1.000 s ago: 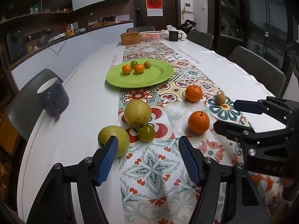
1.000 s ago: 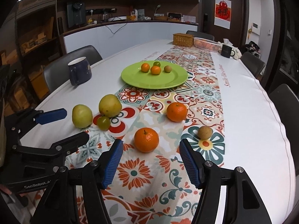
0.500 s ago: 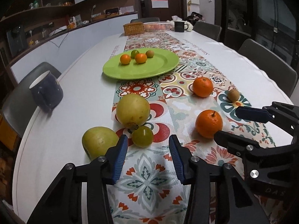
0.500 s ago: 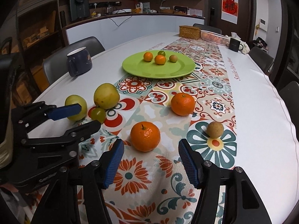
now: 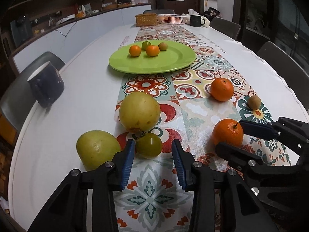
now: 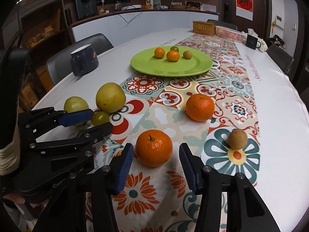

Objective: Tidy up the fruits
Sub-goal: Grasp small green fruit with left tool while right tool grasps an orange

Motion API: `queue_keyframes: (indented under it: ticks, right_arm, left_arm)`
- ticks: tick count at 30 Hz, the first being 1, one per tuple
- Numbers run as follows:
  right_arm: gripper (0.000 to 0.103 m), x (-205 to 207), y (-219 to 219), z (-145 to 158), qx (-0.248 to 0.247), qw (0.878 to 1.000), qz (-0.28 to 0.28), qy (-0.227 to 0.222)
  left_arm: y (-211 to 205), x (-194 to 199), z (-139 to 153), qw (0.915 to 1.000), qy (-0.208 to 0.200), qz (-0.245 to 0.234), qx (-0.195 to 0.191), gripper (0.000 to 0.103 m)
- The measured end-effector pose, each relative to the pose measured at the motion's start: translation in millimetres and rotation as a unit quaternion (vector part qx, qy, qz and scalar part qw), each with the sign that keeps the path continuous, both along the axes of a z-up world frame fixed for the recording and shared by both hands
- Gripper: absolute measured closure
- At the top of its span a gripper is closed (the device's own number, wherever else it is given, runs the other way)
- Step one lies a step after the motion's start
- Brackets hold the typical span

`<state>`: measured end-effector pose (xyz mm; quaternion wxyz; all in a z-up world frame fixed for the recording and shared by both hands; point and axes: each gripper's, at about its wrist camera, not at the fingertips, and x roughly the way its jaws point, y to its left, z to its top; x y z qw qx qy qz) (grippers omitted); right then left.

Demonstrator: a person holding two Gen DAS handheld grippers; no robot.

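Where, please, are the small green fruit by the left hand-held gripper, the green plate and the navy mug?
small green fruit [image 5: 148, 147], left wrist view, front face.
green plate [image 5: 173, 61], left wrist view, bare right side.
navy mug [image 6: 85, 60], right wrist view, side wall.

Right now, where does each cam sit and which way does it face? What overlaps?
Left wrist: on the left gripper, facing down the table at the small green fruit; its blue fingers and the right gripper show.
Right wrist: on the right gripper, facing the near orange; its fingers and the left gripper show.
Shared: green plate, navy mug, all loose fruit.
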<state>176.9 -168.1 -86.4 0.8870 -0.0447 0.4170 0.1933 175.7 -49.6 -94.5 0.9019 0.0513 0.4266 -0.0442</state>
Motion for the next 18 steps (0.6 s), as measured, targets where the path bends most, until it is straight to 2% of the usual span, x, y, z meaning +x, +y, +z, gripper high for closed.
queue_keyframes:
  ticks: [5,9,18]
  right_arm:
    - [0.059,5.1,-1.9,-4.3,0.016,1.000,-0.001,0.016]
    - [0.061,4.3,-0.2,-4.5,0.015,1.000,-0.002,0.018]
    - [0.061,2.0,-2.5,0.8,0.015,1.000,-0.012,0.016]
  left_arm:
    - [-0.3,5.8,-2.1,1.0000,0.003,0.002,-0.004,0.066]
    - [1.4,9.5,-5.9,0.9997,0.016,0.001,-0.016,0.074]
    - [0.0,1.6,3.9,0.9996,0.010,-0.010,-0.024,0.075]
